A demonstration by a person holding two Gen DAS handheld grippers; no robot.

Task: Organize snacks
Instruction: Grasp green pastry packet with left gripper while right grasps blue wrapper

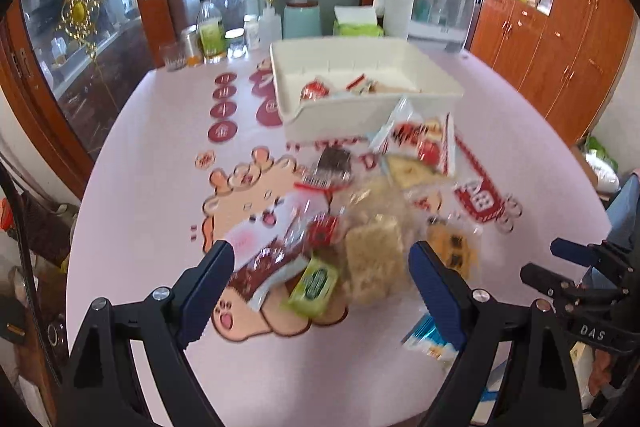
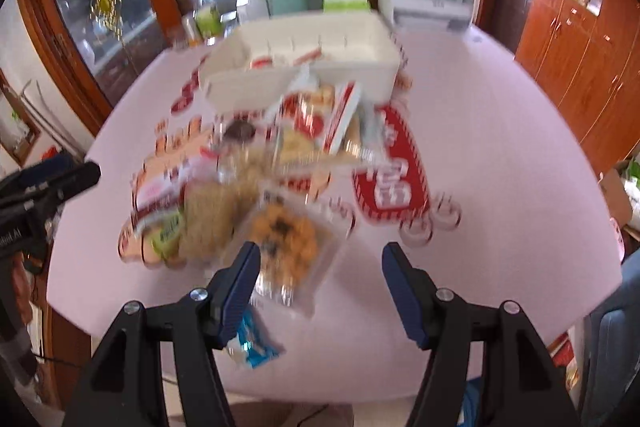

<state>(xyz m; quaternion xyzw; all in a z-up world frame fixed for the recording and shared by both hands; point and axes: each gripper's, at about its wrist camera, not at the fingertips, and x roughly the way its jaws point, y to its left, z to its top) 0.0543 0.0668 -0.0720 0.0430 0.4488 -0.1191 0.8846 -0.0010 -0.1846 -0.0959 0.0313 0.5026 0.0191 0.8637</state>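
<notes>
A heap of snack packets (image 1: 372, 227) lay on the pink table (image 1: 160, 147), just in front of the white bin (image 1: 360, 115) that held a few more. The left gripper (image 1: 320, 259) and right gripper (image 2: 320, 259) hung above the heap, fingers apart, holding nothing.
</notes>
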